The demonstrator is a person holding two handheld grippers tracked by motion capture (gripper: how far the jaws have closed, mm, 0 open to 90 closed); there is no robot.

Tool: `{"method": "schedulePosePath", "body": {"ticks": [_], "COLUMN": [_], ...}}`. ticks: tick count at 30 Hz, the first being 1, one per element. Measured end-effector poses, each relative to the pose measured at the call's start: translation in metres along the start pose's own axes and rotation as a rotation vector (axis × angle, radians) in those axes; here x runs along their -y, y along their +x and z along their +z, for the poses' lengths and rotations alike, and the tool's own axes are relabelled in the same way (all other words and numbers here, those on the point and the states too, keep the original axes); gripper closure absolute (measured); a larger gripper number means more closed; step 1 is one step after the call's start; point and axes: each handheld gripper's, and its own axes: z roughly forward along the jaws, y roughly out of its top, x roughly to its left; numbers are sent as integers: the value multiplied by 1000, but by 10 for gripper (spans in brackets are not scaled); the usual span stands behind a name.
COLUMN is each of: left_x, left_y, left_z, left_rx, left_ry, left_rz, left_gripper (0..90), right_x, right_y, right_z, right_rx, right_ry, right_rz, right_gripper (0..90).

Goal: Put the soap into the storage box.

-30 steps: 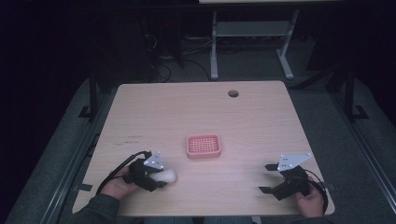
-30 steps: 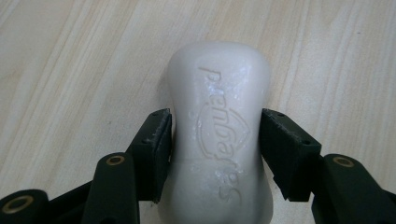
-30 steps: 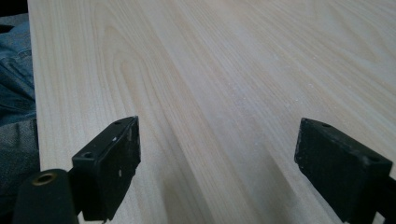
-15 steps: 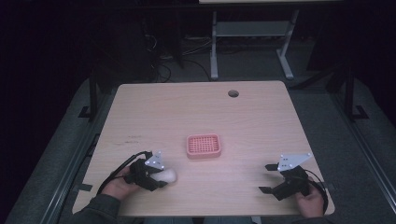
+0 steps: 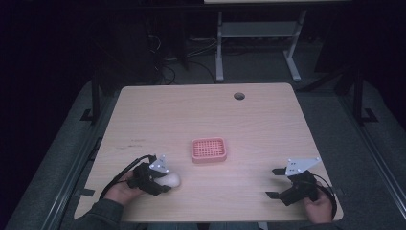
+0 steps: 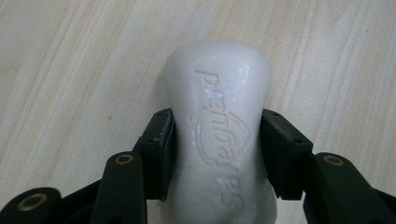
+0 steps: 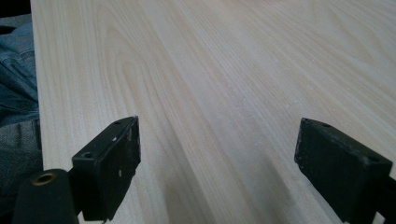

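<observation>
At the near left edge of the light wooden worktop, the left tool has just been closing its jaws, and its pads now press both sides of the white oval soap bar, which lies on the wood. The right tool, near right, gapes wide over bare wood. Farther in, mid-worktop, sits the pink perforated plastic soap dish.

Both grippers are showing black jaws, brass rivets, grey plates, trailing black cables; dark sleeve showing.
</observation>
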Motion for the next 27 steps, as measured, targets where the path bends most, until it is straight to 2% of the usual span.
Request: {"method": "schedulePosePath", "body": {"ticks": [22, 27], "left_x": [-7, -11], "left_y": [-3, 1], "left_z": [-10, -12], "left_rx": [-24, -4], "left_ry": [-17, -24], "left_rz": [16, 11], "left_gripper": [492, 492], "right_x": [1, 4], "right_y": [0, 0], "right_z": [-3, -5], "right_rx": [7, 10], "right_ry": [-20, -28], "right_rz": [7, 18], "right_gripper": [141, 140]}}
